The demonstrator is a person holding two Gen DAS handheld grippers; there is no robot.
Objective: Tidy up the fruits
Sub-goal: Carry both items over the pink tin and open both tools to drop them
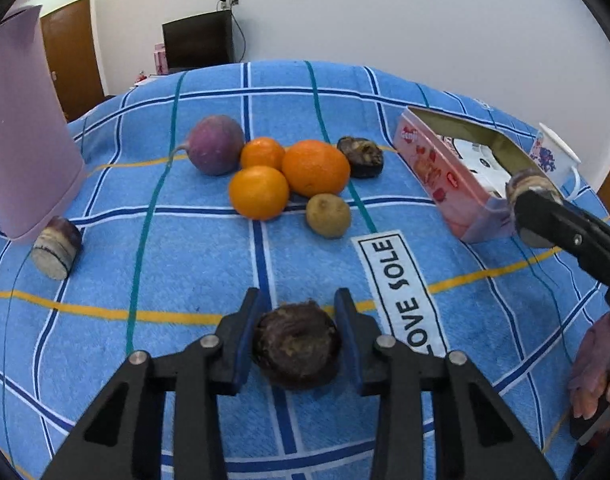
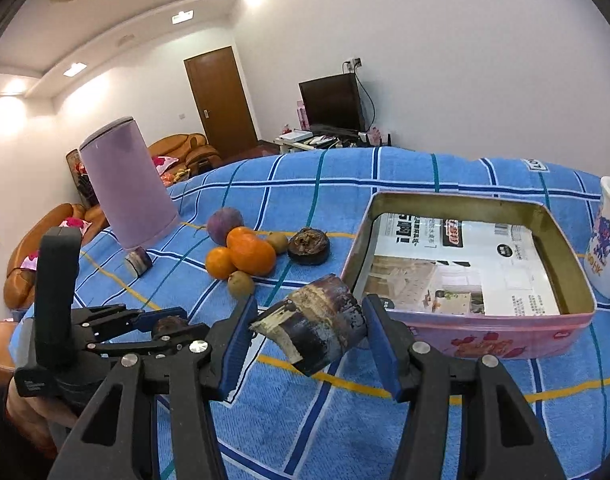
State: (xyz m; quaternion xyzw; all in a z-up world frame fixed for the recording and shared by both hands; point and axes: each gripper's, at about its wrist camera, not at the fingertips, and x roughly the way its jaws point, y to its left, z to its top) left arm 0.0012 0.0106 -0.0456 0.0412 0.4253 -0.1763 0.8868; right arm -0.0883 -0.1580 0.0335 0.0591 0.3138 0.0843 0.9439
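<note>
Left wrist view: left gripper [image 1: 299, 344] clamped on dark water chestnut [image 1: 296, 346] on blue cloth [image 1: 185, 248]; right gripper [image 2: 309, 336] grips sugarcane chunk [image 2: 313, 332] nr pink tin [image 2: 485, 336].

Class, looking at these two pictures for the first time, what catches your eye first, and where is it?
The cluster of three oranges mid-cloth stands out against the blue checked cloth. Nearest, the left gripper clamps a dark round fruit, while the right gripper holds a sugarcane piece before the open pink tin.
</note>
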